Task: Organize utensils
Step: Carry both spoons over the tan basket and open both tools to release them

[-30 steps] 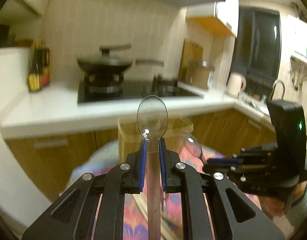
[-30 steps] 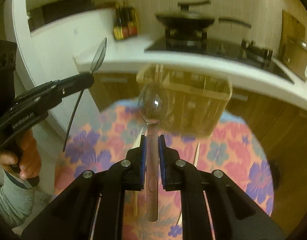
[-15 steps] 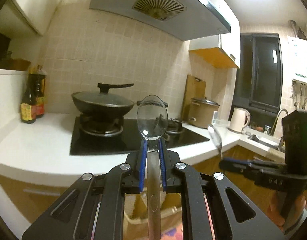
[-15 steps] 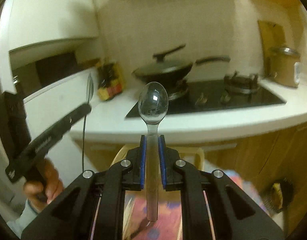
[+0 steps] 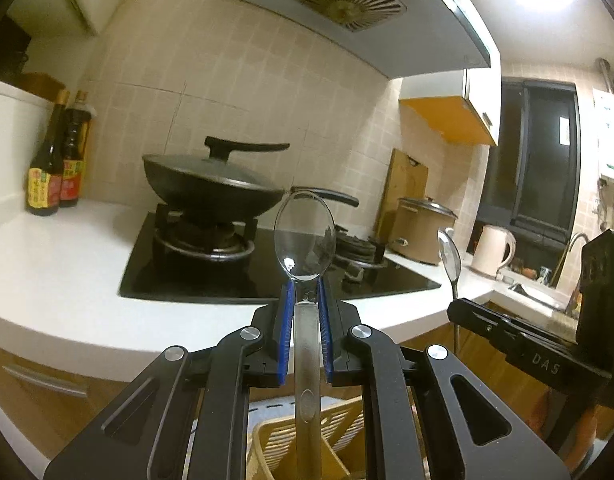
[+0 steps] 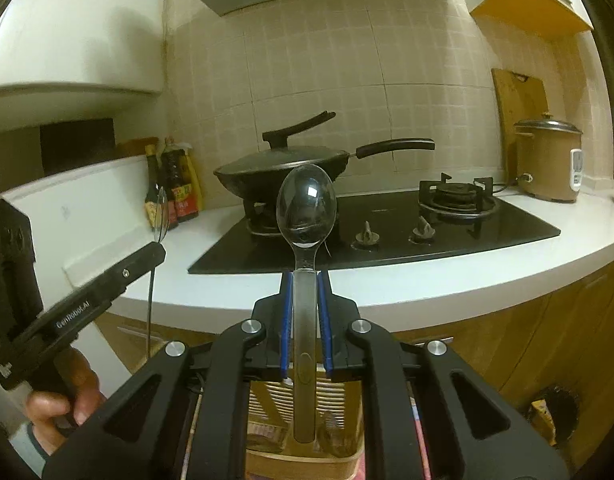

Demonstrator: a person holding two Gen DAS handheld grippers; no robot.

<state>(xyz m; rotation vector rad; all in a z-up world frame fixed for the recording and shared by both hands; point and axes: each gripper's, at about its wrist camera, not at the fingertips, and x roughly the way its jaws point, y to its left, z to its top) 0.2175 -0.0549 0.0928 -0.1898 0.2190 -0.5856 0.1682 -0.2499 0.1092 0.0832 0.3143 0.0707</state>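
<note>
We hold both claws above the slatted basket. Our left claw pinches one clear plastic spoon by its handle, bowl up; our right claw pinches another spoon likewise.

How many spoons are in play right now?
2. One spoon is clamped upright in the left gripper; the other spoon is clamped upright in the right gripper. The basket below may hide more.
</note>
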